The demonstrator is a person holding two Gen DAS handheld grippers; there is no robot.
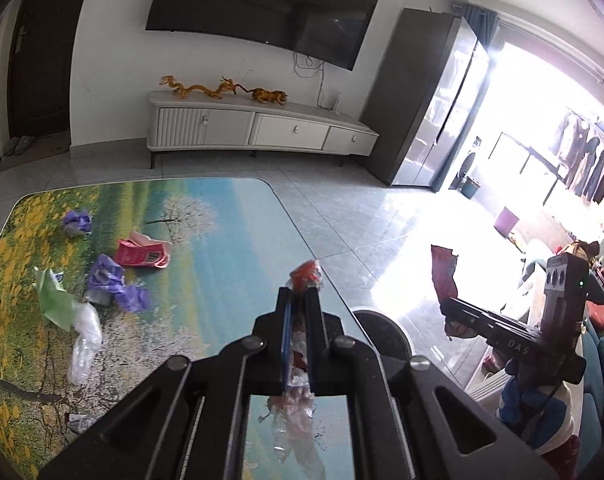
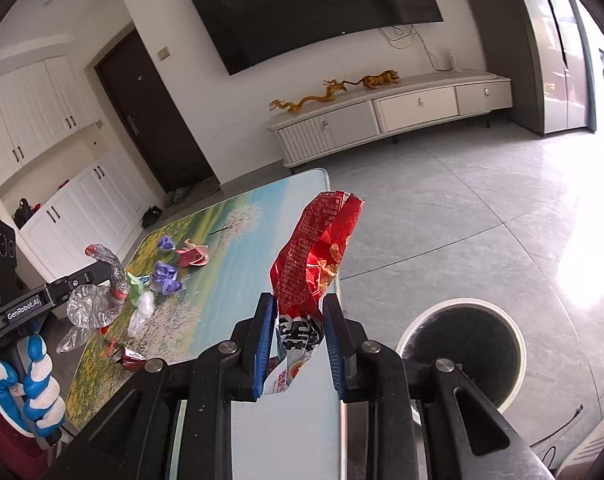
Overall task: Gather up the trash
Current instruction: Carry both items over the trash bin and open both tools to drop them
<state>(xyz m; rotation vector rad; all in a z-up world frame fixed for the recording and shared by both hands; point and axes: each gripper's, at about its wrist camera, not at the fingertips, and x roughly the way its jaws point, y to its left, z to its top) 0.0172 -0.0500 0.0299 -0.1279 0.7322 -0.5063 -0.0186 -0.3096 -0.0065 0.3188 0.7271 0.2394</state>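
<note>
Nearest the right wrist camera, the right gripper is clenched on a crumpled red snack bag, whose body sticks up past the blue pads toward 12 o'clock while its white printed end hangs below them. At 4 o'clock from that bag, on the floor just off the table's corner, stands a round bin with a white rim and a dark inside.

In the left wrist view, the left gripper is squeezed tight on a crushed clear plastic bottle with a red label; the bottle's red end pokes out past the fingertips at 12 o'clock. A hand in a blue-and-white glove grips the left tool's handle at 8 o'clock in the right wrist view.

Farther out lies the table, topped with a landscape print. On it, toward 9 and 10 o'clock of the left gripper, sit a clear plastic wad, a green paper scrap, a purple wrapper, a pink carton and, farthest, a second purple wrapper.

Beyond the table, at 12 o'clock, a white TV cabinet stands against the wall.
</note>
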